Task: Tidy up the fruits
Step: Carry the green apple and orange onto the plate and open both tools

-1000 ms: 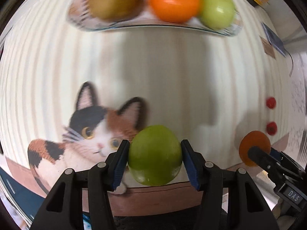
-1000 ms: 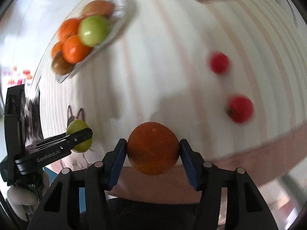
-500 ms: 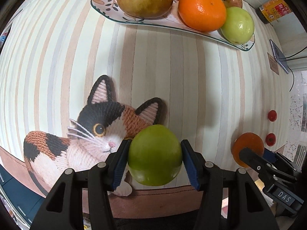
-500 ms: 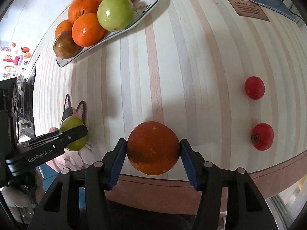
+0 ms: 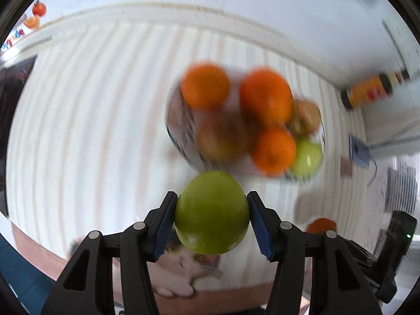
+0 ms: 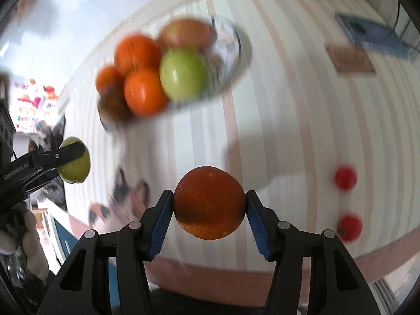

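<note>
Striped cloth (image 6: 288, 110) fills both views, blurred by motion. Against half a second ago, we note the plate (image 5: 181, 131) has come from the top edge of the left wrist view to near its middle, just above the held fruit; the cat picture (image 5: 183, 265) has dropped to the bottom edge, mostly behind the fingers. We judge both hands are carrying their loads toward the plate, delivery step near but not done. The plate already holds a crowded heap: three oranges (image 5: 265, 97), a green apple (image 6: 182, 73) at the near rim, a reddish apple (image 6: 186, 34), one brownish fruit (image 5: 223, 136). Free room looks scant; a rolling fruit is the risk. Our left gripper (image 5: 211, 221) is clamped on a second green fruit, call it the apple in hand (image 5: 212, 212), clear of the cloth. Our right gripper (image 6: 209, 214) is clamped on a dark orange (image 6: 209, 206), likewise aloft. Two small red fruits (image 6: 346, 178) lie on the cloth, well apart from the plate, untouched.
</note>
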Available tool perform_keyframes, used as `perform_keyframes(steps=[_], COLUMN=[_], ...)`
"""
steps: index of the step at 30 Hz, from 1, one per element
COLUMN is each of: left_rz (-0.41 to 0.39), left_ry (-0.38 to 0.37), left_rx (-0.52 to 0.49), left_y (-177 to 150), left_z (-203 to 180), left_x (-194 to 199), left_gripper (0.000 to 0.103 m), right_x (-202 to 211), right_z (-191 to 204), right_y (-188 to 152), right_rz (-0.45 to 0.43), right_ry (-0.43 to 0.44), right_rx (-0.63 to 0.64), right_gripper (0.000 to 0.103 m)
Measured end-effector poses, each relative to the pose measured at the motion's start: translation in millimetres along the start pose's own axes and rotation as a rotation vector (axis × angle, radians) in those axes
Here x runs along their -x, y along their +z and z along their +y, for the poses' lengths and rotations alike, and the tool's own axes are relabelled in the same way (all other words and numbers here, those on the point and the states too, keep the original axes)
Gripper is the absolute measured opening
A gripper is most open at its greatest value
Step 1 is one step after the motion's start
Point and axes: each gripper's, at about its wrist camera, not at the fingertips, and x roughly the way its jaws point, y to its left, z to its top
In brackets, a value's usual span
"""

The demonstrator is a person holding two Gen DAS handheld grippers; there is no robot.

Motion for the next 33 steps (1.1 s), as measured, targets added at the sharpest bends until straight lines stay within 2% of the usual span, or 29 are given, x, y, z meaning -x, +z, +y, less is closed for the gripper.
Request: perform_keyframes(steps=[4,8,15,21,28,30,32,33], left_rz=[-0.025,0.011,0.073,0.118,0.138,0.14,0.14,0.142], left_ry=[0.038,0.046,0.029,-0.003,0.001,0.012,0.007,-0.003], left_rx=[0.018,0.047,0.092,0.121,0.128,0.124,0.115,0.107], left_y=[38.0,63.6,77.2,76.5,78.5,78.1,77.9,77.2], left_z=[14.1,21.2,27.5,29.5,28.1,26.2,23.5,24.1], left_x=[1.0,-18.0,-48.0,-69.0,-72.9,-72.2,-70.3,-67.3], left_gripper=[0.052,0.052,0.052,0.052,0.052,0.053,0.062,0.079], right_x=[18.7,24.8,-3.6,-30.1,-38.9,-38.7,-34.7,-32.2], right_z=[7.5,29.4,73.6,78.7,82.2,82.8,83.8,84.3], right_y=[41.1,84.3,129.9,136.4,136.3,136.6,136.5,136.5], right_rz=[-0.063,-0.105,-0.094,-0.05,-0.036,-0.037,-0.05,-0.055], right_ry=[0.017,0.022,-0.008,-0.02,-0.027,-0.025,-0.023,-0.017], right_rx=[0.001,0.041,0.098,0.104,0.105,0.102,0.096,0.094], right_gripper=[0.059,0.059,0.059,0.059,0.059,0.064,0.071,0.072])
